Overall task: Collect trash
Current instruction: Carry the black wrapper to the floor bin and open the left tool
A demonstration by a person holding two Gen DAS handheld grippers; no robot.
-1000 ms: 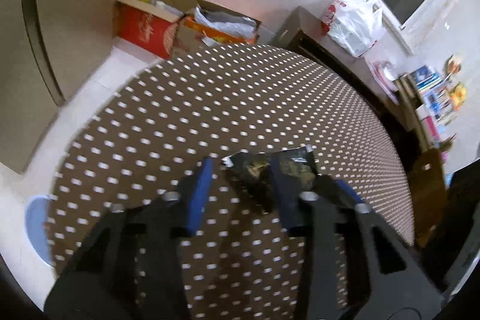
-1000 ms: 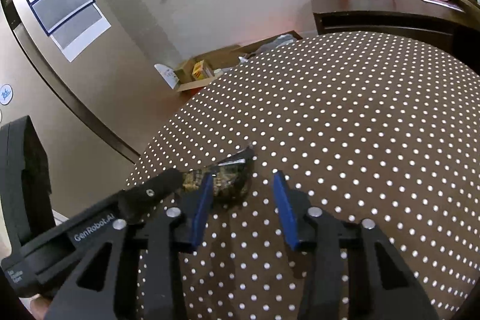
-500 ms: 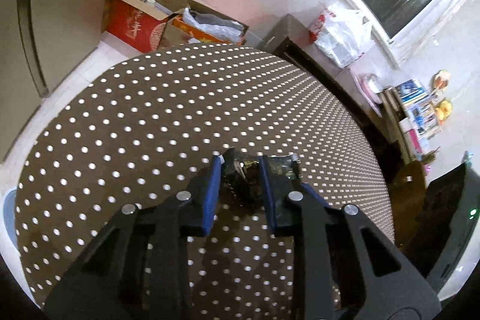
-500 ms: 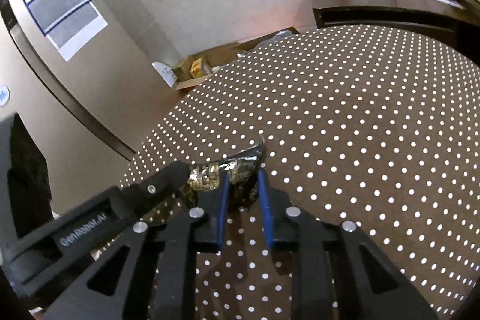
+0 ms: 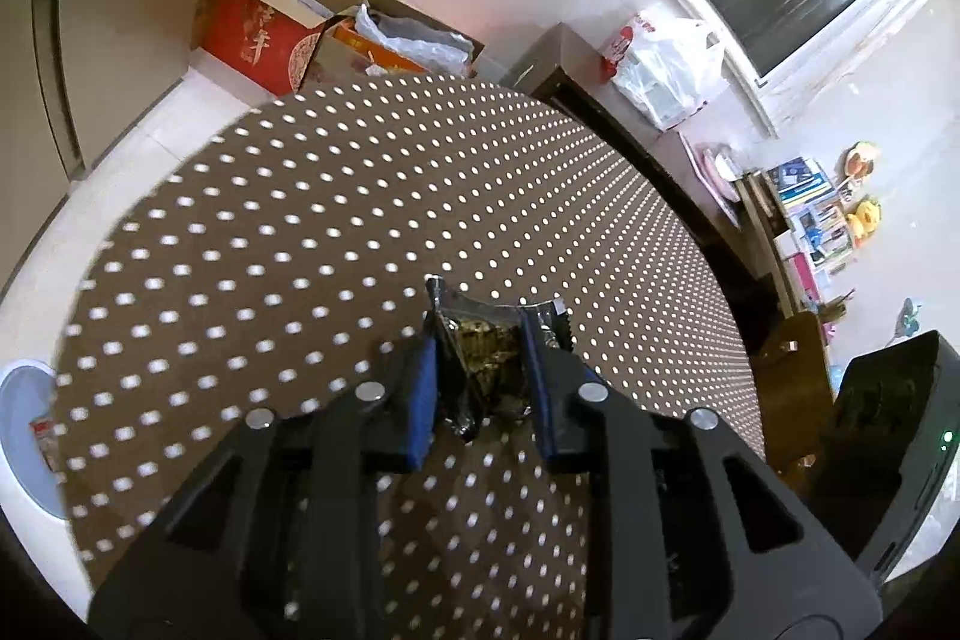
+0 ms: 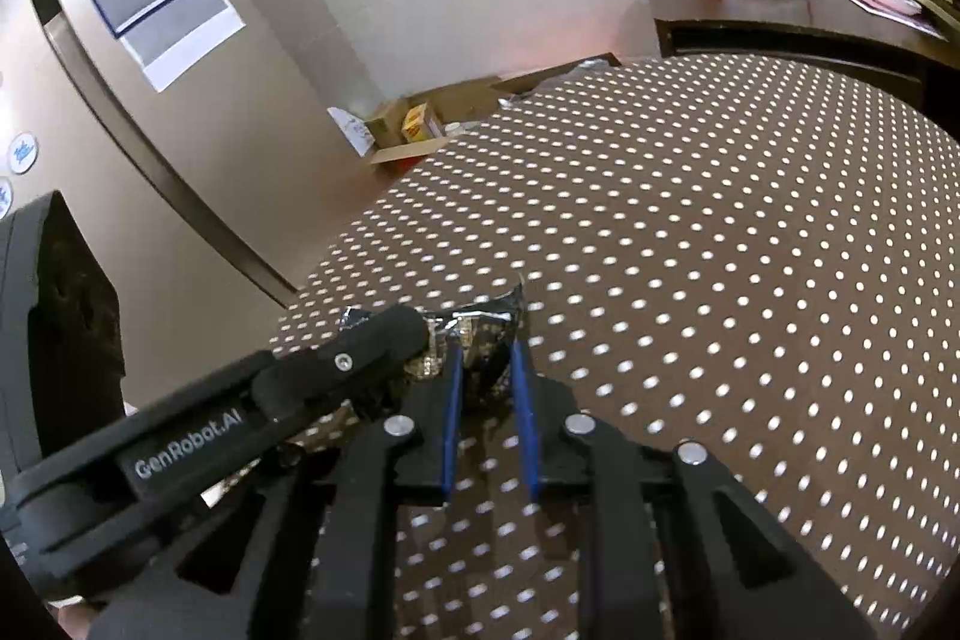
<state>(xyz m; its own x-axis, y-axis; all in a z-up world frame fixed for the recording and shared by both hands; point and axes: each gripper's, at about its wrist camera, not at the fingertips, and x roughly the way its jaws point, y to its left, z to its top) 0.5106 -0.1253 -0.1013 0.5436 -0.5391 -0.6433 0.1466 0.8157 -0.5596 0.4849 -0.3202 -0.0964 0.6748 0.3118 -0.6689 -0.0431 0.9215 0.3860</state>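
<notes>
both the left gripper [image 5: 480, 370] and right gripper [image 6: 486, 370] are pinching the crumpled foil wrapper [image 5: 480, 358] just above the dotted table's [image 5: 300, 220] near edge; binning is remaining, seemingly.

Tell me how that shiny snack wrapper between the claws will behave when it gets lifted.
The wrapper is creased and crumpled, so it will probably flop and sag rather than hold shape. It looks thin and empty, likely very light. Its glossy foil could slip, though both the left claw and right claw pinch it.
</notes>
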